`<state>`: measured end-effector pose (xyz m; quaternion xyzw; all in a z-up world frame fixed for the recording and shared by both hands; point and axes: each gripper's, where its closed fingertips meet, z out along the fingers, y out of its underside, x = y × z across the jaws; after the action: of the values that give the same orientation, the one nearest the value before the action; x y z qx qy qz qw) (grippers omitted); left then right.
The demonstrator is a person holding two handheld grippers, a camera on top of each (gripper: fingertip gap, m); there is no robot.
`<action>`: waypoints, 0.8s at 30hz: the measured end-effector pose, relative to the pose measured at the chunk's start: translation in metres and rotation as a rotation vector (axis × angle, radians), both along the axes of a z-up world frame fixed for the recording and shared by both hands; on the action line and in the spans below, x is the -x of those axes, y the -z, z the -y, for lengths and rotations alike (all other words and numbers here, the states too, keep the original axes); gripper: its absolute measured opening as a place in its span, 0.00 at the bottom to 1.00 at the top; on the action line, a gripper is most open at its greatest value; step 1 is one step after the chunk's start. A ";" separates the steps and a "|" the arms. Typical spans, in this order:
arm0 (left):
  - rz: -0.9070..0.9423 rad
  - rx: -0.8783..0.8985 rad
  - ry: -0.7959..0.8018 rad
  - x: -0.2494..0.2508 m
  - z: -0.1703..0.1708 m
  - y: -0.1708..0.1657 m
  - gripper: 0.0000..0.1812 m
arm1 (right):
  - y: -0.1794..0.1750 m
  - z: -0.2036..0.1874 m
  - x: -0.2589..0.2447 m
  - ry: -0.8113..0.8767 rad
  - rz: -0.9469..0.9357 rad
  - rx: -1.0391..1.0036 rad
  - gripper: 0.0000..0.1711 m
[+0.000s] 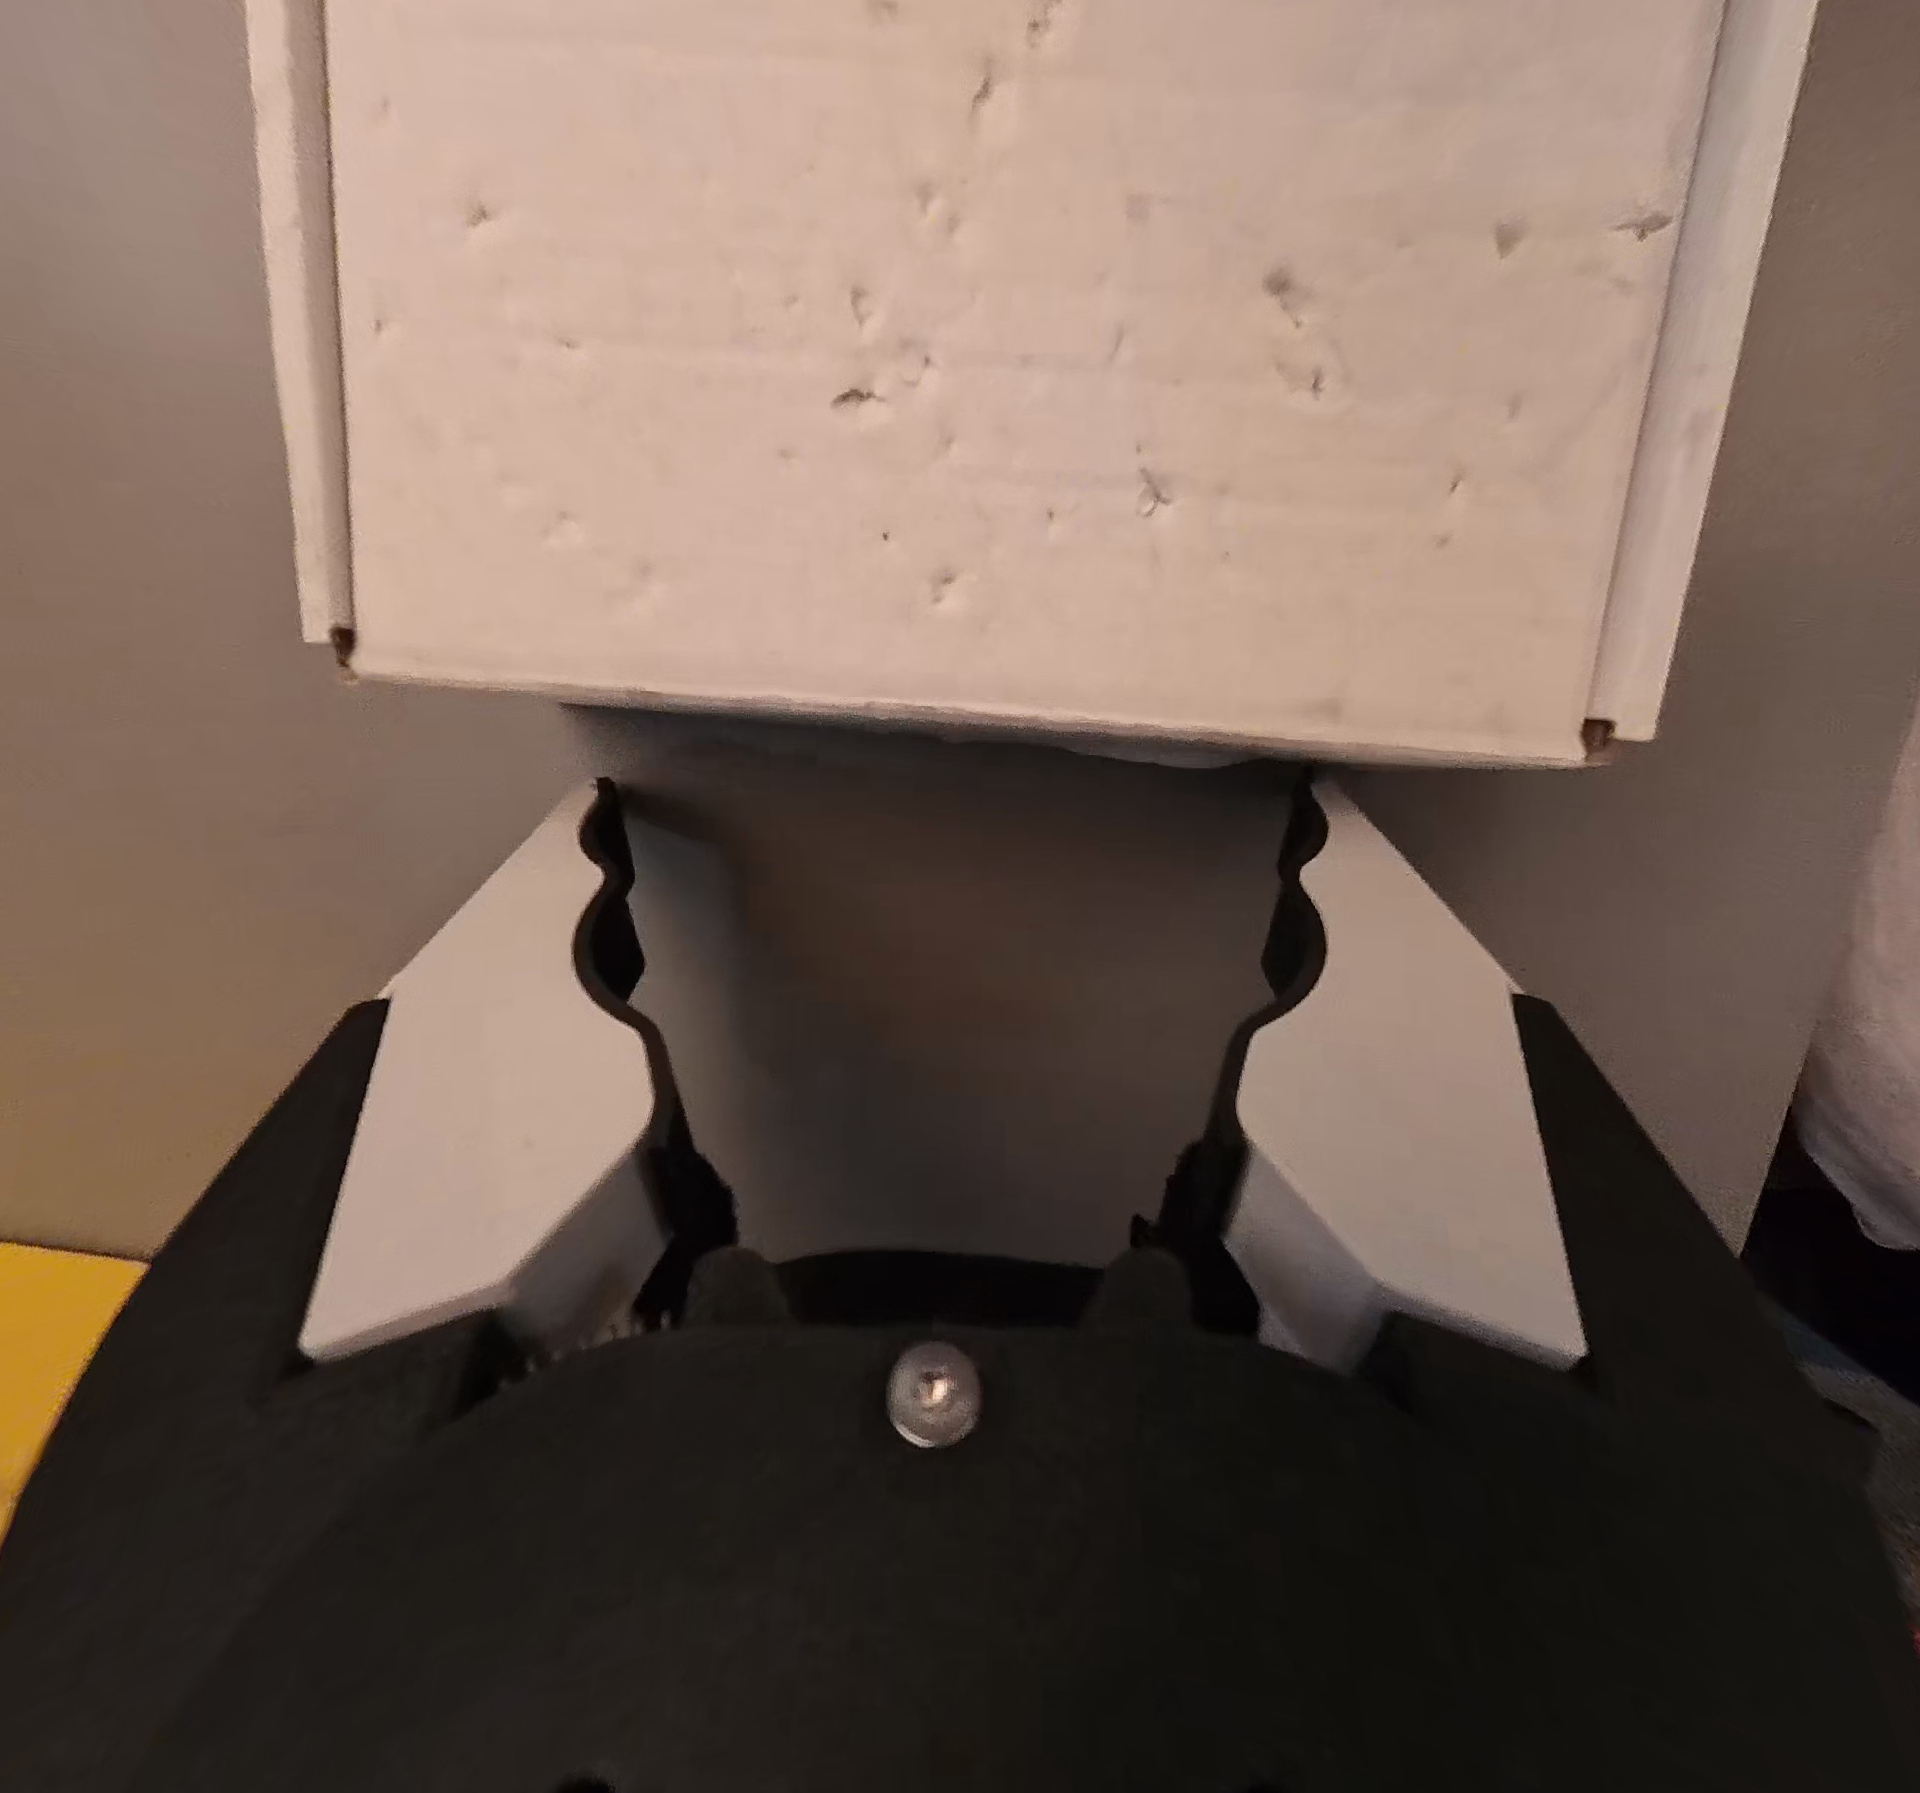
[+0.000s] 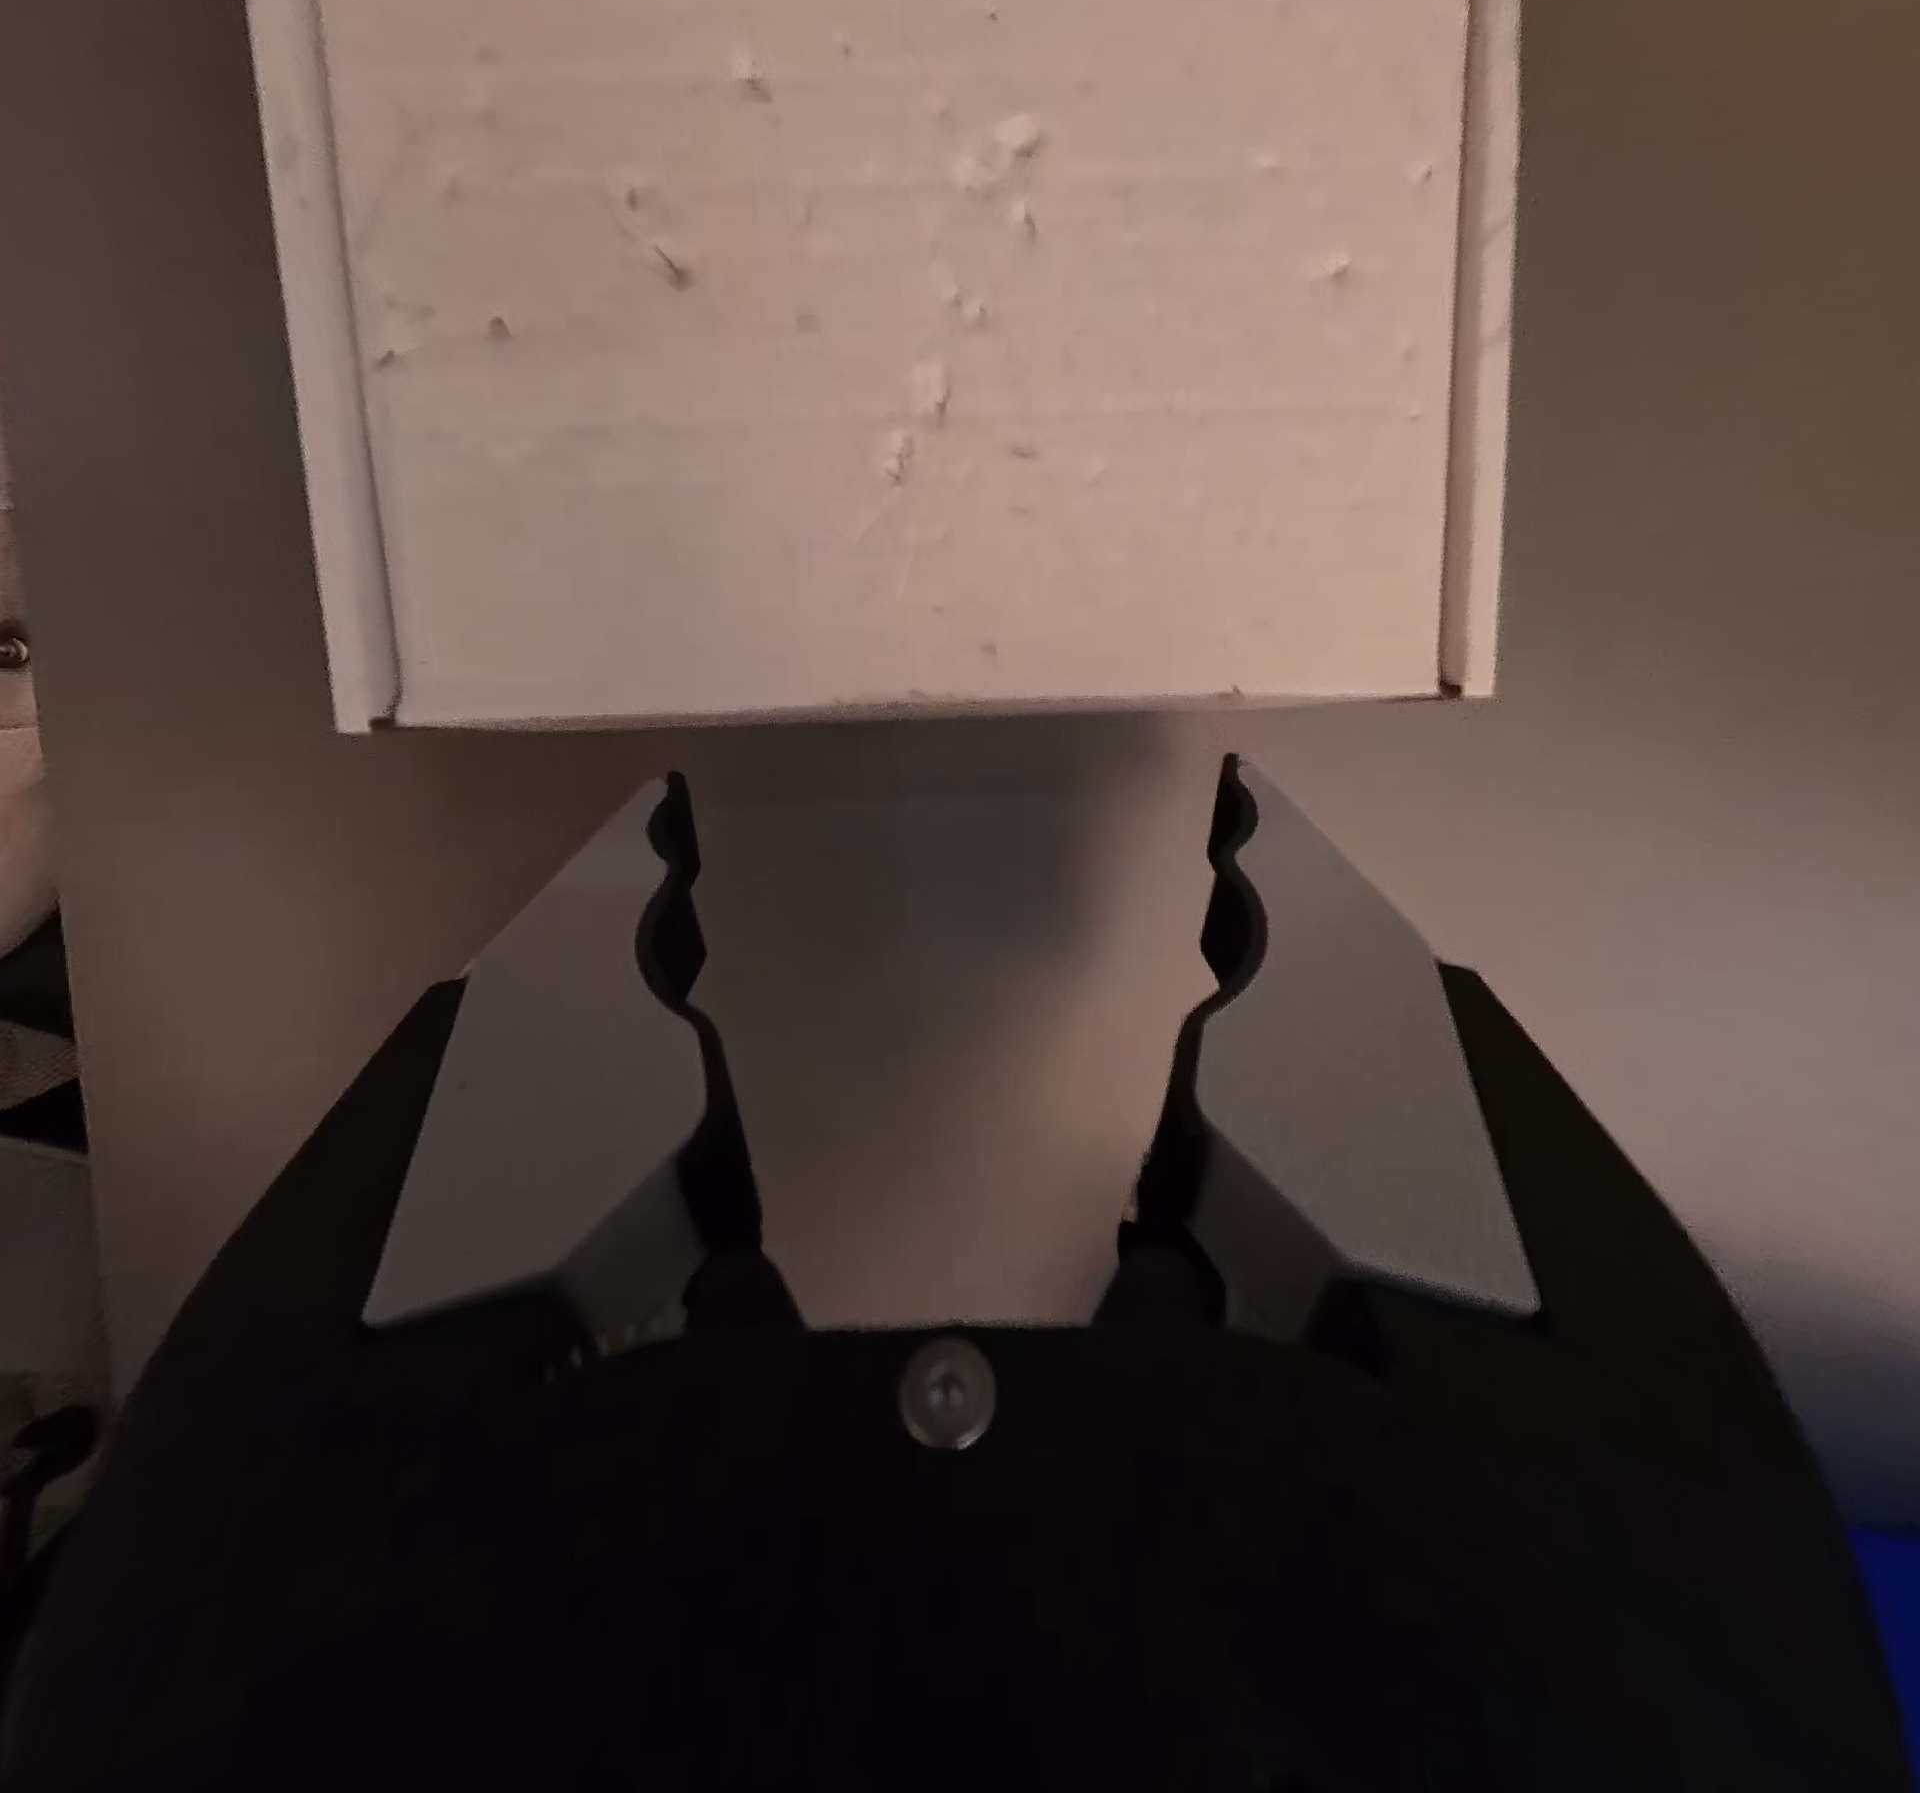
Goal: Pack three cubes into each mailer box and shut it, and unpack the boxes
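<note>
A white mailer box [image 1: 997, 309] with a dented lid fills the top of the left wrist view, lid shut. My left gripper [image 1: 951, 793] is open and empty, its fingertips just short of the box's near edge. A second white mailer box [image 2: 894, 309], also shut and dented, fills the top of the right wrist view. My right gripper [image 2: 951, 772] is open and empty, its fingertips a little short of that box's near edge. No cubes show outside the boxes, apart from a yellow patch at the left view's edge.
Both boxes rest on a pale grey table [image 1: 125, 600]. A yellow object [image 1: 52, 1328] shows at the lower left of the left wrist view. White cloth [image 1: 1870, 1016] lies past the table's right edge. A blue patch [image 2: 1881, 1494] shows at the lower right. The left gripper's tips are roughly 12 cm from the right gripper's. The yellow object [image 1: 52, 1328] is closer to my left gripper, around 15 cm from its tips; the right tips are 25 cm off.
</note>
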<state>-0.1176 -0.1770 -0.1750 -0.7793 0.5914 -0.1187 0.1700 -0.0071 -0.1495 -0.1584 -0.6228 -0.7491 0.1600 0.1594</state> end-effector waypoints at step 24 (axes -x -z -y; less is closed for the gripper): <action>-0.038 0.006 0.004 -0.005 0.003 0.002 0.72 | 0.006 0.001 0.012 -0.017 -0.025 -0.012 0.60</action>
<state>-0.1125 -0.1803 -0.1773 -0.7808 0.5956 -0.1060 0.1560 -0.0193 -0.1509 -0.1643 -0.6136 -0.7531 0.1647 0.1710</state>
